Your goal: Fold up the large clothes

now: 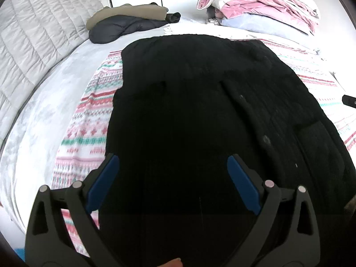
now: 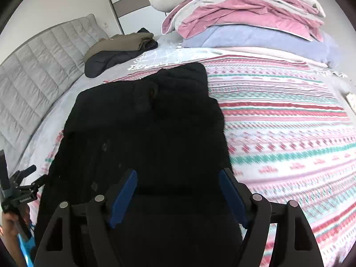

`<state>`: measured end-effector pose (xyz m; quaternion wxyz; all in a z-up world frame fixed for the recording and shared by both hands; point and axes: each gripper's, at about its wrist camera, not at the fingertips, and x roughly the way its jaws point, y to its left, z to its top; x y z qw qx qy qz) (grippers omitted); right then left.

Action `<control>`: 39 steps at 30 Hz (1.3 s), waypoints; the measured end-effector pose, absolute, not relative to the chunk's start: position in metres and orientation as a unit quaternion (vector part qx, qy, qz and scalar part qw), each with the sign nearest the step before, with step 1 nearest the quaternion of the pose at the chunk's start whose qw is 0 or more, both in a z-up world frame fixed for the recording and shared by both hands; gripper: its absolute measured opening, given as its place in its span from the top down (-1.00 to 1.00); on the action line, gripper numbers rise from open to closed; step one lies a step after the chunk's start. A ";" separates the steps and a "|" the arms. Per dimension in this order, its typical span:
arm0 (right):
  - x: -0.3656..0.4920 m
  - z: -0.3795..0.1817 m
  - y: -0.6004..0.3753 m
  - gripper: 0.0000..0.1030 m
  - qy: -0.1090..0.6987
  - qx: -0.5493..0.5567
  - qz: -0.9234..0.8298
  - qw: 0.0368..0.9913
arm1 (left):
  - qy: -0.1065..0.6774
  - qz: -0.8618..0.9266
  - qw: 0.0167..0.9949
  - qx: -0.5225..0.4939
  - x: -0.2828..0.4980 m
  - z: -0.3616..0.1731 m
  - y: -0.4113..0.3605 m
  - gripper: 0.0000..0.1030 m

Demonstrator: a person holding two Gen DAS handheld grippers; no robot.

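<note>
My black coat point(image 1: 200, 111) lies on the patterned blanket point(image 2: 278, 133) on the bed, under both of my tools. It looks narrowed into a long strip, so I judge the side folds done and the lengthwise fold left. My left tool point(image 1: 173, 166) hangs above it with its blue pads spread wide and nothing between them; my right tool point(image 2: 178, 182) is parted too, empty. I count one coat in hand, two folded garments point(image 2: 120, 49) stacked by the headboard point(image 1: 40, 33), and one pile of bedding point(image 2: 244, 17) at the far side.
</note>
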<state>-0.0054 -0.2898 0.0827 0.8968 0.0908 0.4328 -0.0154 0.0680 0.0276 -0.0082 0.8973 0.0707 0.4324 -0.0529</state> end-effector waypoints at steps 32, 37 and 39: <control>-0.143 0.028 -0.312 -0.54 0.527 0.108 0.022 0.842 | 0.548 -0.073 0.833 -0.034 -0.060 -0.066 0.151 -0.90; -0.142 0.016 -0.332 -0.54 0.529 0.133 -0.002 0.838 | 0.564 -0.113 0.814 -0.074 -0.052 -0.080 0.159 -0.87; -0.140 0.008 -0.339 -0.54 0.535 0.149 -0.002 0.832 | 0.578 -0.130 0.802 -0.074 -0.048 -0.085 0.154 -0.81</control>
